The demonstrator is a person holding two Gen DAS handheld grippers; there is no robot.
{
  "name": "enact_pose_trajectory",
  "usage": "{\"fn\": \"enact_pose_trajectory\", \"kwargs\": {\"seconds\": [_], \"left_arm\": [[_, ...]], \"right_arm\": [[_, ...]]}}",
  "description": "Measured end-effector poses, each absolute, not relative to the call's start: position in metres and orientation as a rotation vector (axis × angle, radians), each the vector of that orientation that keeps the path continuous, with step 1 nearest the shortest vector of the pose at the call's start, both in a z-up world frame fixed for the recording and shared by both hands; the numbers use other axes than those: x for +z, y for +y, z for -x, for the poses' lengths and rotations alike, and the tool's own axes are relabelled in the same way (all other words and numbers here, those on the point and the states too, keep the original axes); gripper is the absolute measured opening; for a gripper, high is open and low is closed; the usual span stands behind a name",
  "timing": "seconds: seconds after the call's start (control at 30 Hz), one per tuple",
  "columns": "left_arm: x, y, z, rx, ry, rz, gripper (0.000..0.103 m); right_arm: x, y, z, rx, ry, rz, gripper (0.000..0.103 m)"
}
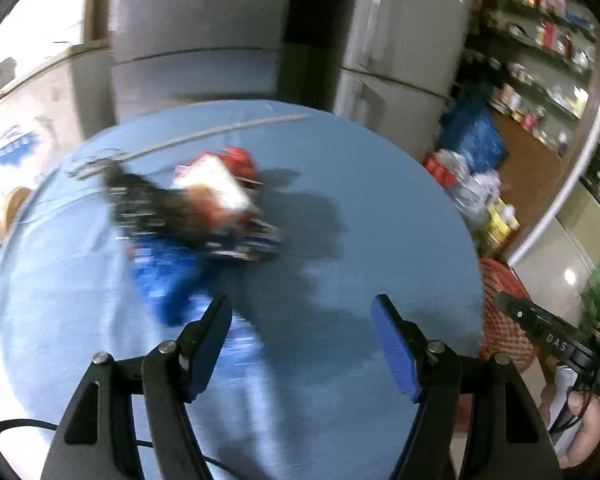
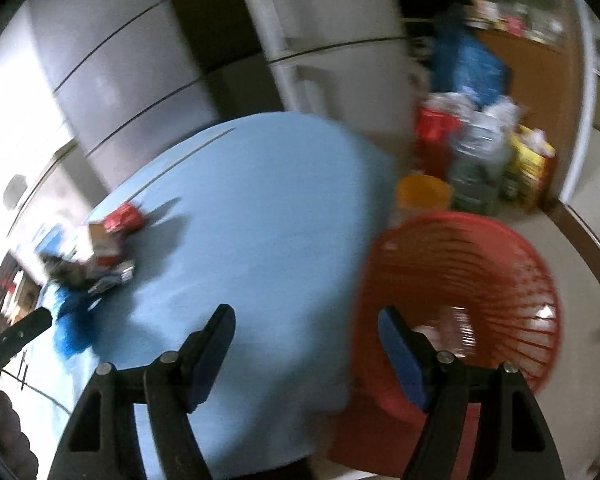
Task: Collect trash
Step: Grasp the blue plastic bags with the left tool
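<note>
Trash pile ahead of left claw; claw wide, empty.

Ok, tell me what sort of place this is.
Probably a home kitchen or pantry area: two tall refrigerators stand behind the blue table, stocked shelves line the right wall, and a red basket sits beside the table.

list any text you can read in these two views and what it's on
"D A S": white letters on the black body of the right gripper, seen in the left wrist view.
Print on the wrappers piled on the blue table: too blurred to read.
Labels on the shelf goods: too small and blurred.
</note>
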State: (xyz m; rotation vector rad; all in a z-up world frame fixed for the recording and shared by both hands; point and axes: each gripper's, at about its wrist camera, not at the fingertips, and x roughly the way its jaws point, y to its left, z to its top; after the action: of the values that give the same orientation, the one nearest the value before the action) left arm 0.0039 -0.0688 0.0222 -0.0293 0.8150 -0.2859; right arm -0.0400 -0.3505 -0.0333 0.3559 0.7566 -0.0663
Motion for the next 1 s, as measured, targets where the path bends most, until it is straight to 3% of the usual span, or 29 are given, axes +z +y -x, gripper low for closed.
{"fn": "enact_pose_trajectory", "kwargs": {"seconds": [0.1,0.53,0.63,1.0], "left_arm": [[0.019,-0.038,-0.011,-0.166,0.804,0.065,0.084],[-0.041,-0.002,-0.091,0.042,0.928,0.145,0.084],[-0.05,0.0,-0.096,-0.01,0.958,0.161,0.056],[-0.038,0.045,-0.045,0.026,0.917,0.167,0.051]], "right_arm": [[-0.027,-0.314,0.025,0.015,0.756,-0.314,0.077],[-0.026,-0.275,0.018,0.064,0.785,-0.277,0.077],[-0.026,-0.283,0.019,0.054,0.792,-0.284,0.077],[0.002,-0.212,-0.024,0.26,0.745,-0.174,0.077]]}}
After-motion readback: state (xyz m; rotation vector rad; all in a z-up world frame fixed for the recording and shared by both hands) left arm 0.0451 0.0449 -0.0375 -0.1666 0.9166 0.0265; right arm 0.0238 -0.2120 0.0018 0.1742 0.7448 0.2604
